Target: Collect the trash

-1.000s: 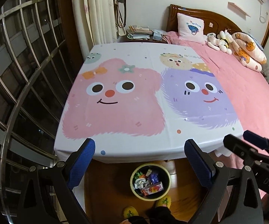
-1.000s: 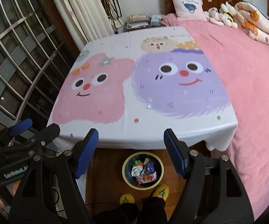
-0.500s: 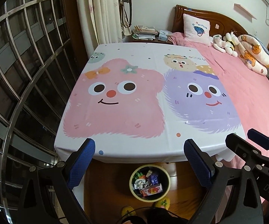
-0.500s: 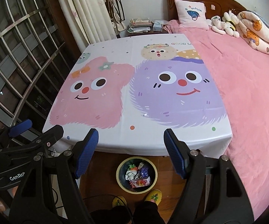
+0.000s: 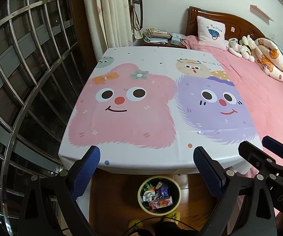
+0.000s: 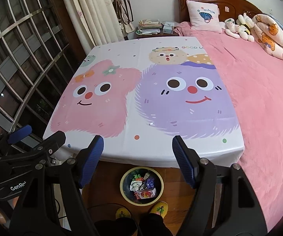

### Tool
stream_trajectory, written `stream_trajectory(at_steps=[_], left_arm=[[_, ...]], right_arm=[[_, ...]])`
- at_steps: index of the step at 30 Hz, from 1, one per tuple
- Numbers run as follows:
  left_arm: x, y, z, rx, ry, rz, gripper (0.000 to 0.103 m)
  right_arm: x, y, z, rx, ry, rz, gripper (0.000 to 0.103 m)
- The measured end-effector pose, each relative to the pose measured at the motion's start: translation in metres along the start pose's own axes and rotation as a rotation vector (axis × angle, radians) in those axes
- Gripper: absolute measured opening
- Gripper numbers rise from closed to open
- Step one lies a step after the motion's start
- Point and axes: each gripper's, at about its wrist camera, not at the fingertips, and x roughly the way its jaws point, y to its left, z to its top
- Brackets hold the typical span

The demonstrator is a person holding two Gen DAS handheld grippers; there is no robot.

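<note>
Left black two-finger gripper with blue pads (image 5: pixel 146 167): jaws spread wide, nothing between them — hanging over the foot edge of the bed. Right black gripper with blue pads (image 6: pixel 137 157): also wide open and empty, just beside the left one, same downward tilt. White cartoon-print plastic sheet (image 5: pixel 161 102) covers the left part of the pink bedspread (image 6: pixel 259 98); its surface is bare. Trash sits in the round yellow-rimmed bin (image 5: pixel 140 191) on the wood floor at the foot of the bed — crumpled white paper (image 6: pixel 134 185), a red-printed snack box (image 6: pixel 145 193), a purple wrapper. Yellow slippers (image 6: pixel 159 206) just beside the bin.
</note>
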Motion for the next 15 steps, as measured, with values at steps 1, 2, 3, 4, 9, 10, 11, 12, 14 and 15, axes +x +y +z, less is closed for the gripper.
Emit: stream_trajectory(at_steps=[1,2,3,4,9,10,11,12,14,15], left_arm=[[0.001,0.0,0.0,0.0,0.0,0.003,0.097],[0.0,0.0,-0.001,-0.001,0.0,0.005,0.097],[0.0,0.0,-0.001,-0.001,0.0,0.007,0.097],[0.0,0.0,-0.001,-0.001,0.0,0.008,0.097],[0.0,-0.001,-0.001,0.0,0.001,0.011,0.096],[0.001,-0.001,-0.001,0.0,0.003,0.012,0.096],[0.002,-0.001,-0.002,0.001,0.005,0.012,0.096],[0.002,-0.001,-0.002,0.001,0.006,0.013,0.096],[0.003,0.0,-0.002,0.003,0.009,0.015,0.096],[0.002,-0.001,-0.002,0.001,0.008,0.014,0.096]], right_arm=[[0.002,-0.001,0.002,-0.003,0.002,0.003,0.07],[0.003,-0.002,0.002,-0.003,0.004,0.004,0.07],[0.005,-0.003,0.003,-0.004,0.006,0.006,0.07],[0.006,-0.004,0.004,-0.007,0.007,0.009,0.07],[0.009,-0.007,0.004,-0.009,0.014,0.012,0.07],[0.01,-0.007,0.003,-0.009,0.015,0.013,0.07],[0.011,-0.007,0.003,-0.008,0.018,0.014,0.07],[0.012,-0.007,0.003,-0.008,0.019,0.015,0.07],[0.014,-0.008,0.002,-0.008,0.021,0.015,0.07],[0.015,-0.007,0.002,-0.008,0.023,0.015,0.07]])
